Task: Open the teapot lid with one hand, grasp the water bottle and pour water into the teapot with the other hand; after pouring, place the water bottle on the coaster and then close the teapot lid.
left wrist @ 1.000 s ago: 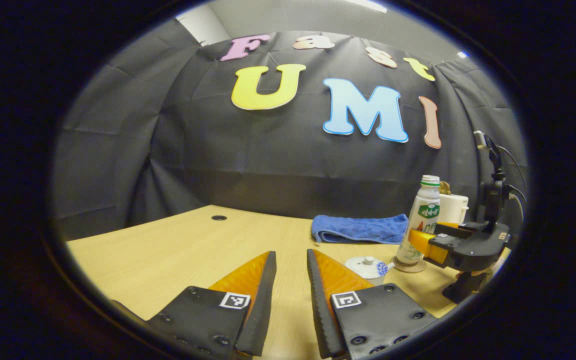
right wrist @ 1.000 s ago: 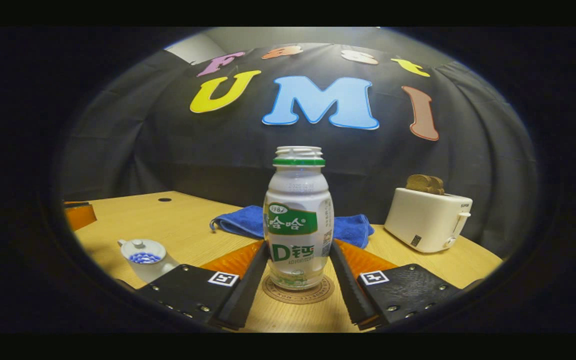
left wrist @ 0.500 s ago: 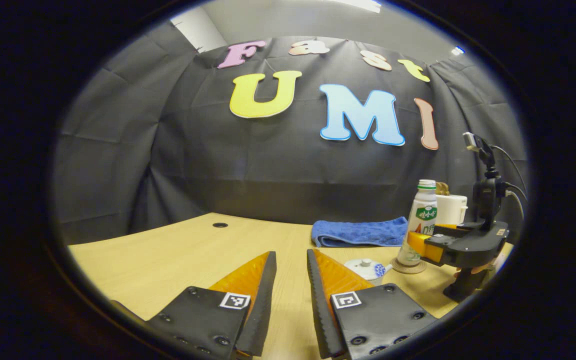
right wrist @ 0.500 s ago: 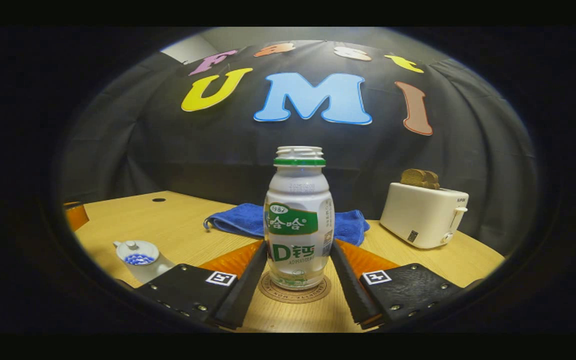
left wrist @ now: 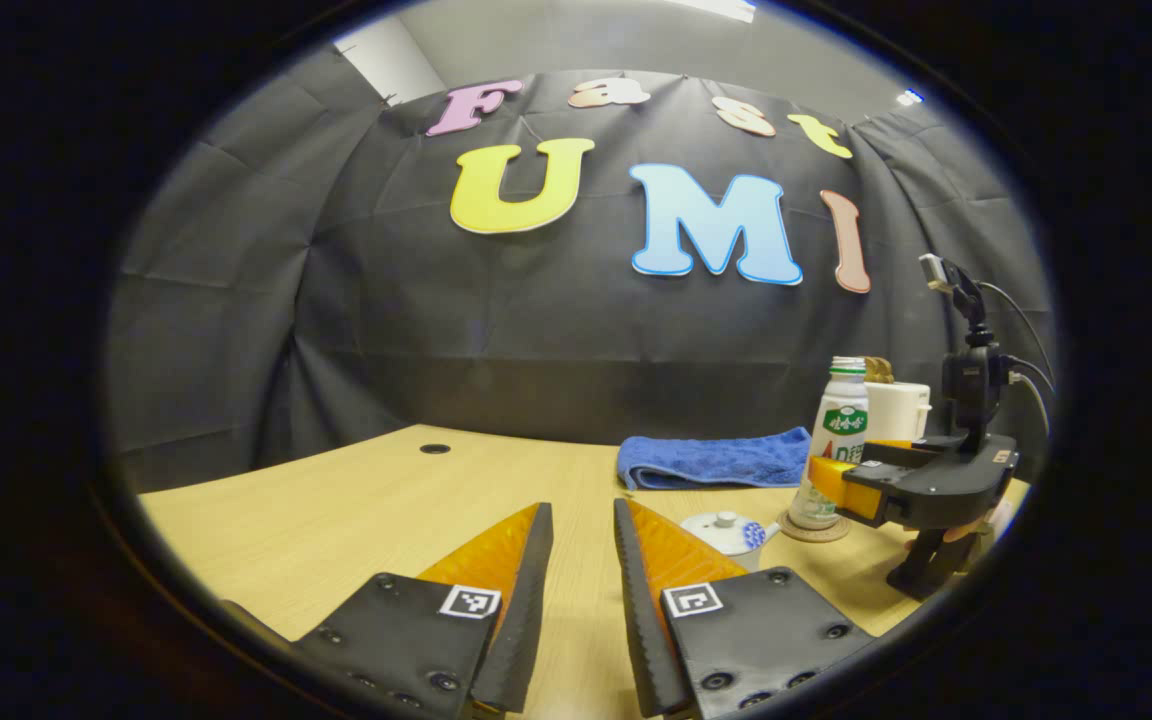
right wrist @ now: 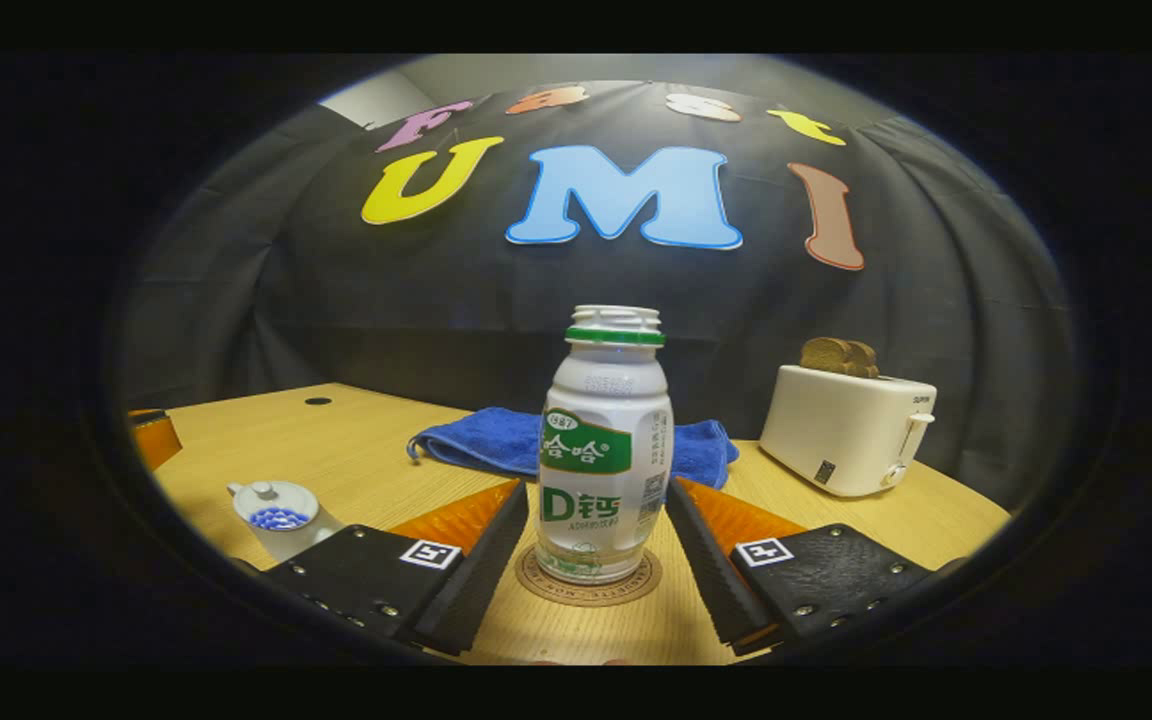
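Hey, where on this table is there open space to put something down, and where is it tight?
Bare table lies between the cable hole and the left gripper. It is crowded around the teapot, bottle on its coaster, blue towel and toaster.

Light wooden tabletop (right wrist: 366, 450) with a small round dark hole (right wrist: 317, 400) near its far left edge. Resting on it: folded blue cloth towel (right wrist: 486, 445) toward the far edge; white toaster (right wrist: 851, 428) holding brown bread slices at far right; small white teapot with blue pattern (right wrist: 281, 510) near the left edge; round brown coaster (right wrist: 586, 585) under an upright white plastic bottle with green label (right wrist: 604, 450).
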`<state>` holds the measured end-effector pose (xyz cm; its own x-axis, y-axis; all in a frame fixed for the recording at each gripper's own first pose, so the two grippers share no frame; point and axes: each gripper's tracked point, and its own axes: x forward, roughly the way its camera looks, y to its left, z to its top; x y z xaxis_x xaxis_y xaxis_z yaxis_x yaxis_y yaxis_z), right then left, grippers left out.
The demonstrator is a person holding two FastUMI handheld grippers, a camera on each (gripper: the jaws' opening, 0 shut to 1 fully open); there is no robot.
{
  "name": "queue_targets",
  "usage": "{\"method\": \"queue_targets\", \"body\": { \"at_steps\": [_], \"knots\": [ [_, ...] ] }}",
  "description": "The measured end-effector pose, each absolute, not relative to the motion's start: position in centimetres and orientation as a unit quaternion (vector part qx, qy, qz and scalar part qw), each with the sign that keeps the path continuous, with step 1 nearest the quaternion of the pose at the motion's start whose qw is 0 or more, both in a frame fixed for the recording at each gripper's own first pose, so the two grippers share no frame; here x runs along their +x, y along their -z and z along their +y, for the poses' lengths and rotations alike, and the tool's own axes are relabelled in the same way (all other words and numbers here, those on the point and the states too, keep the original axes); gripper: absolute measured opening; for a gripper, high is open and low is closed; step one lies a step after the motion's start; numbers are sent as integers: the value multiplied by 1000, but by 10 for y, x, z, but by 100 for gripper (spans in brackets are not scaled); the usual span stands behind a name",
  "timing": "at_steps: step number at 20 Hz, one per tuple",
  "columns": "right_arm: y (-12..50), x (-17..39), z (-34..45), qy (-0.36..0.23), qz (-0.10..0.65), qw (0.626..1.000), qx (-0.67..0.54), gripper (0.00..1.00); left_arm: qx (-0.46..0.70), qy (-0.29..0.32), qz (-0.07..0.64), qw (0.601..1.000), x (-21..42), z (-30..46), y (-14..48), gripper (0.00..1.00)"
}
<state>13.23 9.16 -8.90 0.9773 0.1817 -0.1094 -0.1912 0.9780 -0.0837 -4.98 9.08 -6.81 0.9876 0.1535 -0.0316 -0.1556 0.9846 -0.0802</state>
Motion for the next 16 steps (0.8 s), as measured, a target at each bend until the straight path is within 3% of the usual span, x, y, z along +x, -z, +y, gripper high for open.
{"method": "queue_targets", "body": {
  "at_steps": [5, 6, 7, 9, 16],
  "knots": [
    [90, 125, 79, -83, 59, 994, -30, 92, -40, -75, 11, 996, -50, 89, 68, 41],
    [91, 122, 76, -83, 61, 994, -22, 78, -39, -74, 10, 996, -50, 88, 67, 43],
    [91, 119, 74, -81, 62, 995, -13, 92, -37, -73, 9, 997, -50, 87, 66, 45],
    [90, 112, 64, -70, 61, 996, -7, 93, -34, -68, 5, 997, -51, 82, 64, 49],
    [54, 58, 39, -41, 7, 999, -17, 93, -50, -44, -18, 998, -58, 58, 45, 49]
  ]
}}
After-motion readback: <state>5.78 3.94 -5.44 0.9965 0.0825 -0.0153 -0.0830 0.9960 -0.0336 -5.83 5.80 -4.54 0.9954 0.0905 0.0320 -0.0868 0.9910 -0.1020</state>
